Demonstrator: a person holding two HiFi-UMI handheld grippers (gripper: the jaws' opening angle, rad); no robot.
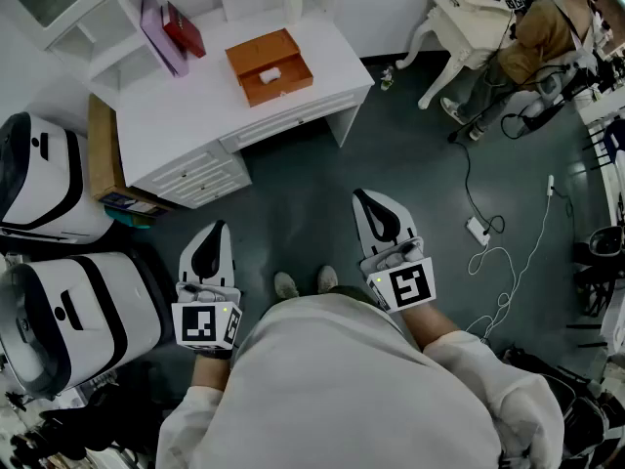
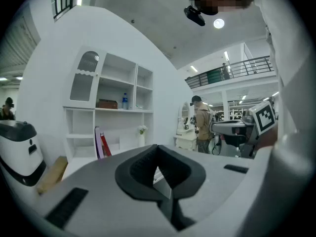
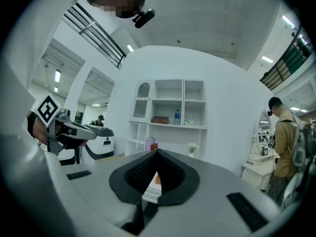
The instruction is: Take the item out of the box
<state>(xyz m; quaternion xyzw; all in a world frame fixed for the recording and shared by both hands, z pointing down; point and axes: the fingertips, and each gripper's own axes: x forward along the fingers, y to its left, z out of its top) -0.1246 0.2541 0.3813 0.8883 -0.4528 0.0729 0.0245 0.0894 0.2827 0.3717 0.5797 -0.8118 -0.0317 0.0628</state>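
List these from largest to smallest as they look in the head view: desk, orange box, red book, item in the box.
1. desk
2. orange box
3. red book
4. item

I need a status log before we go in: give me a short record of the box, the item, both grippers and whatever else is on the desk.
box: orange box, open, on the white desk
item: small white item lying inside the box
left gripper: jaws together, empty, over the floor short of the desk
right gripper: jaws together, empty, over the floor short of the desk
also on desk: purple book, red book, white vase
task stage: item not yet taken out
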